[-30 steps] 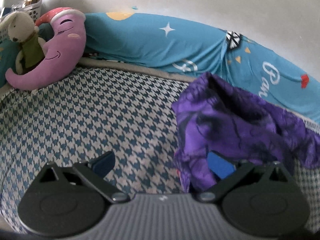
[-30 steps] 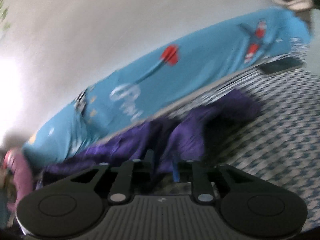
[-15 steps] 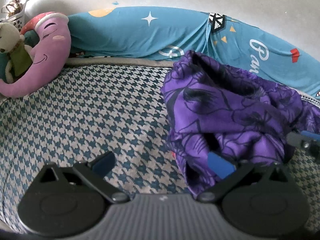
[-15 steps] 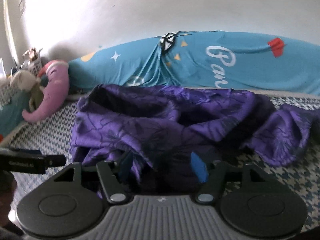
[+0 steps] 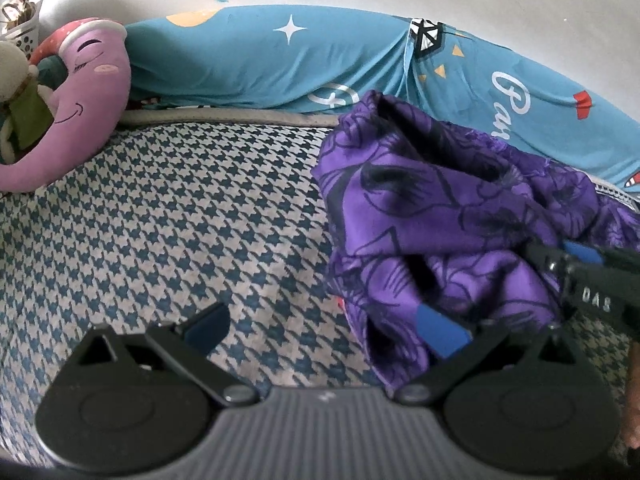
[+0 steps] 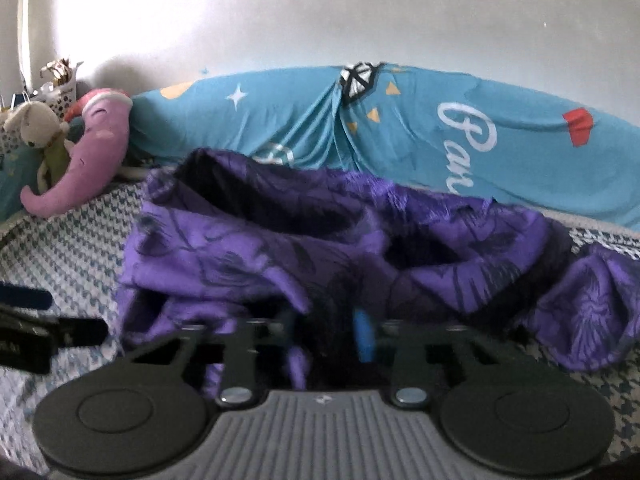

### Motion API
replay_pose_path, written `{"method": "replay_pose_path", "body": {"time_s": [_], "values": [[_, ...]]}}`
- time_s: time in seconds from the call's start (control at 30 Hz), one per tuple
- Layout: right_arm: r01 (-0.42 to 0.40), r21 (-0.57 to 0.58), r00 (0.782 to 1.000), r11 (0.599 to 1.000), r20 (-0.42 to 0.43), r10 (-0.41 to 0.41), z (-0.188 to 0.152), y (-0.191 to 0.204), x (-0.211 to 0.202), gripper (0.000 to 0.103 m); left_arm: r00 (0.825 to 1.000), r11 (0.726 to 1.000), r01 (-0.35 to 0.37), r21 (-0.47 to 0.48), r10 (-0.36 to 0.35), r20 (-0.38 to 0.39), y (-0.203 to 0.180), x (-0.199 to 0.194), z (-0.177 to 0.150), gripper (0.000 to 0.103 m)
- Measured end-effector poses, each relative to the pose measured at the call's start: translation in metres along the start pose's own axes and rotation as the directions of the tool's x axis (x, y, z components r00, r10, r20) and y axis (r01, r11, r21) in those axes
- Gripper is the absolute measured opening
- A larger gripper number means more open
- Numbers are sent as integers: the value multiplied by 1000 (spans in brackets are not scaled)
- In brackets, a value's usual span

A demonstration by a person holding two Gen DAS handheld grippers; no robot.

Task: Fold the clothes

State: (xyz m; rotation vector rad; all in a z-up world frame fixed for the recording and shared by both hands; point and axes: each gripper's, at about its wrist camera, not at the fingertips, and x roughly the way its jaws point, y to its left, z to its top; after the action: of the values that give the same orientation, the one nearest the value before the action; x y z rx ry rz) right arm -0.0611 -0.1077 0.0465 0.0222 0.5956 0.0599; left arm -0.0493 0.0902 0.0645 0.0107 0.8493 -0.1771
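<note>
The purple patterned garment (image 5: pixel 452 216) lies in a crumpled heap on the houndstooth bed cover (image 5: pixel 180 216), toward the right side of the bed and close to the long blue bolster (image 5: pixel 280 60) that runs along the wall at the far edge. To the left of the heap the cover is bare and flat all the way to the purple moon-shaped cushion (image 5: pixel 84 96) and the pale stuffed animal (image 6: pixel 36 128) in the far left corner, where a white perforated basket (image 6: pixel 64 96) holds what looks like dried stems or paper. The left gripper (image 5: pixel 324 326) hovers low with its 2 fingers spread wide, the right-hand one overlapping the near hem of the garment, the other over bare cover. The right gripper (image 6: pixel 326 334) is at the heap's near edge, its jaws closing with dark folds of the garment between them.
</note>
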Motion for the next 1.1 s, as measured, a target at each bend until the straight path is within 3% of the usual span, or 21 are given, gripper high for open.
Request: {"method": "replay_pose_path", "body": {"time_s": [0.07,0.2,0.4,0.47,0.6,0.7,0.77,0.87,1.1], "values": [[-7,16,999,1000,35,7,7,4,-7,14,1000,1000,-9,-12,9,17,4,-3,2,103],[-89,63,987,994,142,79,23,14,-31,13,996,992,-11,-125,23,91,28,-16,10,103],[-287,17,938,958,210,277,36,45,-50,12,979,966,-22,-257,73,188,66,-33,17,103],[-373,-26,911,928,183,371,35,60,-51,12,976,955,-17,-297,80,201,79,-35,18,103],[-553,-121,824,824,67,563,22,99,-50,14,975,932,1,-363,79,207,104,-38,18,103],[-604,-221,792,765,-63,607,6,126,-46,21,977,925,-1,-380,83,199,115,-38,15,103],[-614,-257,787,746,-122,605,0,135,-44,24,979,920,0,-391,80,188,120,-36,13,103],[-594,-281,801,754,-120,586,-1,133,-43,31,985,911,28,-412,46,169,125,-34,10,103],[-462,-202,885,864,-31,465,10,101,-40,36,994,918,83,-387,-47,103,113,-14,8,103]]}}
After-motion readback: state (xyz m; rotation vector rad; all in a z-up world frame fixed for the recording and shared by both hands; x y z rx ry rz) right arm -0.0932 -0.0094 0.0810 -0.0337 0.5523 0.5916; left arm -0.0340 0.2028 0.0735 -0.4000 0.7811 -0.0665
